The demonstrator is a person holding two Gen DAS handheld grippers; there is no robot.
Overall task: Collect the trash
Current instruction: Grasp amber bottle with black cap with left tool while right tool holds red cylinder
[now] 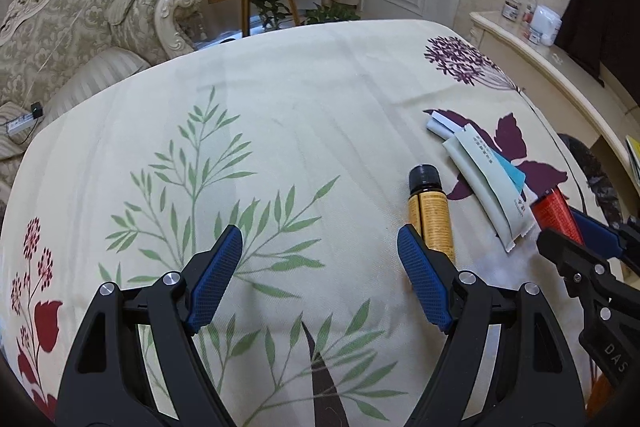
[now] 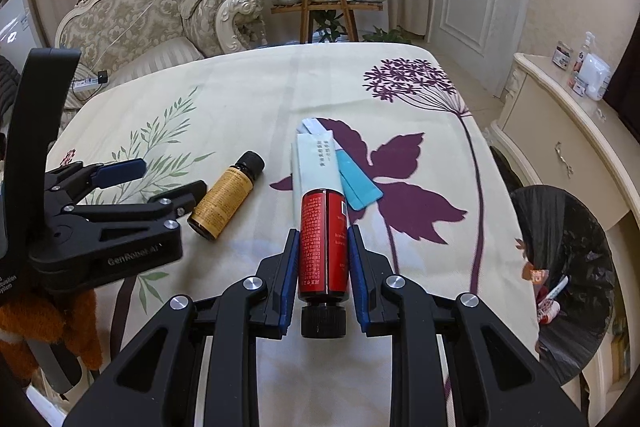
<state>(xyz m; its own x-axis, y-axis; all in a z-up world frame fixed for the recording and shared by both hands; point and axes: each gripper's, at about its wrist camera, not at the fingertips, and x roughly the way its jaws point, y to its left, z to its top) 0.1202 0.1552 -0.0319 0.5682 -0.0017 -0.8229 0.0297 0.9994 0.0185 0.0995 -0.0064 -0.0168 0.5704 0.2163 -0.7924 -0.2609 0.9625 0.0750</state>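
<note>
Left wrist view: the left gripper (image 1: 320, 267) hangs over a table covered with a cream cloth (image 1: 304, 99) printed with green leaves and purple flowers. Its jaws stand wide apart with nothing between them. The yellow bottle (image 1: 430, 215) lies on its side just past the tip of the right-hand finger, black cap pointing toward the far edge of the table; its base sits right beside that finger's blue pad (image 1: 420, 275), outside the gap. Whether they touch is unclear. Further toward the right edge lies a pale green packet (image 1: 490, 183) with a white wrapper (image 1: 442, 127) at its far end and a blue strip (image 1: 510, 173) beside it. At the right edge of this view the right gripper (image 1: 560, 227) shows with a red bottle (image 1: 554, 213) clamped in it.

Right wrist view: the right gripper (image 2: 323, 243) is clenched on the red bottle (image 2: 323, 243), blue pads pressing both sides of the label, black cap toward the camera, base pointing at the far edge. The bottle's far end overlaps the pale green packet (image 2: 310, 163); the blue strip (image 2: 358, 183) lies just to its right. The yellow bottle (image 2: 224, 199) lies near the left edge, beside the spread fingers of the left gripper (image 2: 160, 179). Off the table's right edge stands a bin with a black bag (image 2: 568, 267), some scraps inside.
</note>
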